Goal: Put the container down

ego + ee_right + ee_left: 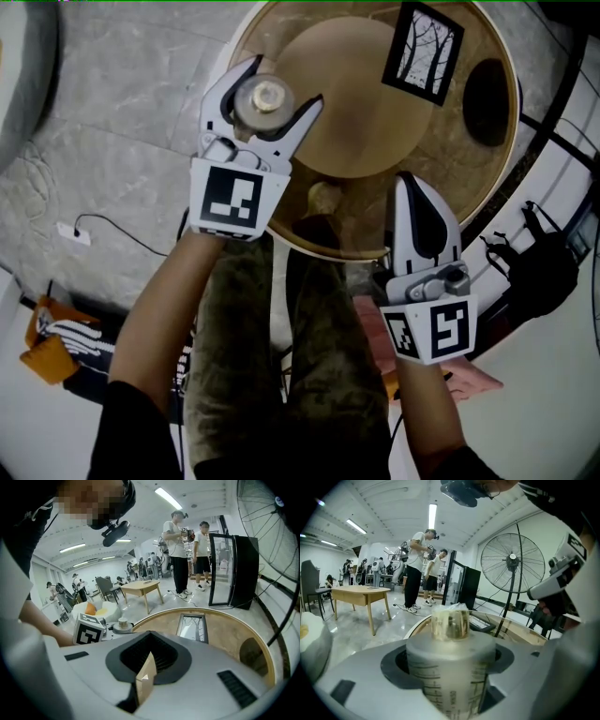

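Left gripper [284, 82] clamps both jaws on a translucent plastic measuring container with an amber cap [269, 97]. In the head view it holds this upright over the left edge of a round tan-rimmed table [459, 187] — not yet set down, by the look of it. A black-framed picture of bare trees [424, 52] lies on the far side, so the bare middle of the top seems the likeliest landing spot. Right gripper [415, 183] sits low by the table's near rim, jaws drawn together, apparently out of the way.

In the left gripper view, the container fills the gap between the jaws, its printed graduations facing the camera. The grip sits below the cap, presumably to keep the container level as it goes down. A tall pedestal fan [512, 557] stands beyond.

In the right gripper view, the jaws meet on a thin tan sliver [146, 679] — cardboard, perhaps, though that is uncertain. The other gripper and its load show at left, beside the table's rim.
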